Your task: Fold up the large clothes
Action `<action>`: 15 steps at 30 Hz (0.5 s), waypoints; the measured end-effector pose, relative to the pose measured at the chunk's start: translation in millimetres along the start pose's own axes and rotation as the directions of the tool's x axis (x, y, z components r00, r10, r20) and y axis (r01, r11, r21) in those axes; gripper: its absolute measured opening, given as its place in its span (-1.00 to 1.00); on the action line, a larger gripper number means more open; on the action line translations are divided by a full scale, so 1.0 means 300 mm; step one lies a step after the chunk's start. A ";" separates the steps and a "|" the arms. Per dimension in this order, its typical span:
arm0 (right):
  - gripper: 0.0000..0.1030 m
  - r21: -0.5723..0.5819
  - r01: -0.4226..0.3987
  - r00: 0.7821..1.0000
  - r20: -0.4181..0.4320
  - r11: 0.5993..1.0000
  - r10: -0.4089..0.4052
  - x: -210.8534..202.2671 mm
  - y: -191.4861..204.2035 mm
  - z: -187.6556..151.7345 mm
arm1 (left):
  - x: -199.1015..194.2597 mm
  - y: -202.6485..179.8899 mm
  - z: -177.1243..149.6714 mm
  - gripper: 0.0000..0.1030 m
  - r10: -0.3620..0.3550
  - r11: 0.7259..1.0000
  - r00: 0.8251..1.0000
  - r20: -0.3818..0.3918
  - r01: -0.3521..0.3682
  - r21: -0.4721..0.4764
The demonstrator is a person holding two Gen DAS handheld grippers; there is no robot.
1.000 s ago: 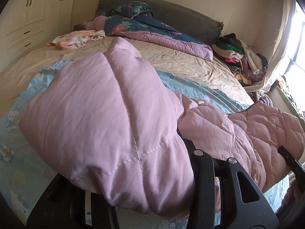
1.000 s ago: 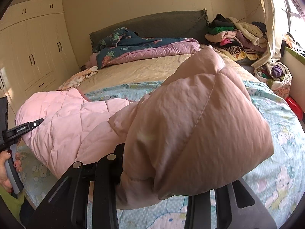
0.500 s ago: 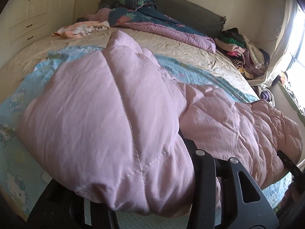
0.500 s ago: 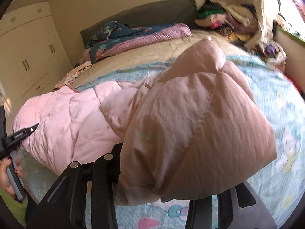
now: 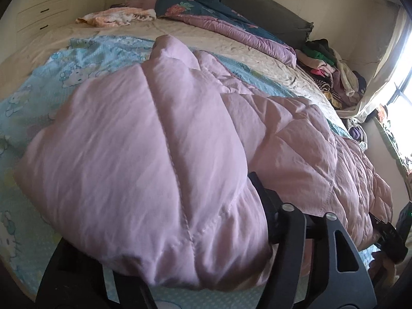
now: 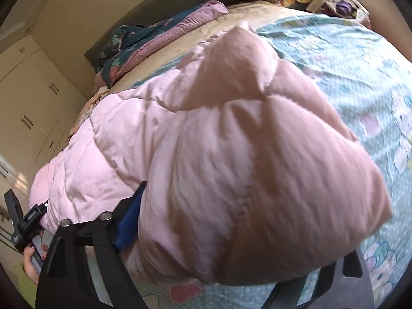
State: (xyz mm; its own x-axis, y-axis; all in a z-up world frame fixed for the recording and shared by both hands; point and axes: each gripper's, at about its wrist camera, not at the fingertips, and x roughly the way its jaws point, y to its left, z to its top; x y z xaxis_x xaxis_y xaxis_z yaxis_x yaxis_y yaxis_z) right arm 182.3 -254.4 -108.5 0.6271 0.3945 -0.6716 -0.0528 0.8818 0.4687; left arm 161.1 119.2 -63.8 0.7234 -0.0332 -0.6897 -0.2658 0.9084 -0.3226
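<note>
Your pink quilted coat (image 5: 180, 154) lies across the near edge of the bed (image 5: 231, 46) – on the blue cartoon sheet (image 6: 360, 64) – with a puffy end bulging between each tool's jaws. Both the left gripper (image 5: 164, 265) and right gripper (image 6: 231, 265) are opening (whether the pads still press the fabric, you cannot tell).

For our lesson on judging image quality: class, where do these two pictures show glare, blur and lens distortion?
Left wrist view: the window is blown out white at the right edge, and the bed bulges in the fisheye lens. Right wrist view: the pink jacket and the sheet look smeared, and the cupboard leans steeply.
</note>
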 end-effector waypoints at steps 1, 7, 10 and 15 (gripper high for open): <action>0.80 0.005 0.004 1.000 0.000 1.000 -0.004 -0.006 -0.001 -0.004 | -0.006 0.003 0.001 0.18 0.003 1.000 1.000 -0.003 -0.003 0.004; 0.91 -0.012 0.037 0.999 0.014 0.999 -0.037 -0.066 0.002 -0.039 | -0.051 0.017 -0.023 0.39 0.005 1.000 1.000 -0.005 -0.005 -0.001; 0.91 -0.030 0.064 0.997 0.032 0.997 -0.063 -0.108 0.011 -0.058 | -0.081 0.018 -0.040 0.56 0.014 1.000 1.000 0.003 -0.014 0.005; 0.91 -0.065 0.120 0.990 0.080 0.991 -0.115 -0.186 0.026 -0.081 | -0.144 0.014 -0.064 0.81 0.050 0.998 0.999 0.016 -0.050 0.035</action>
State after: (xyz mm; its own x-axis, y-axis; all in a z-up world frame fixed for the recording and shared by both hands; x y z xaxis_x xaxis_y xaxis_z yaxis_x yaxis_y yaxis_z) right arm 128.2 -263.2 -81.4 0.6890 0.2691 -0.6730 -0.0275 0.9376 0.3467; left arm 116.5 116.5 -48.0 0.7191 0.0184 -0.6946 -0.2796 0.9228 -0.2650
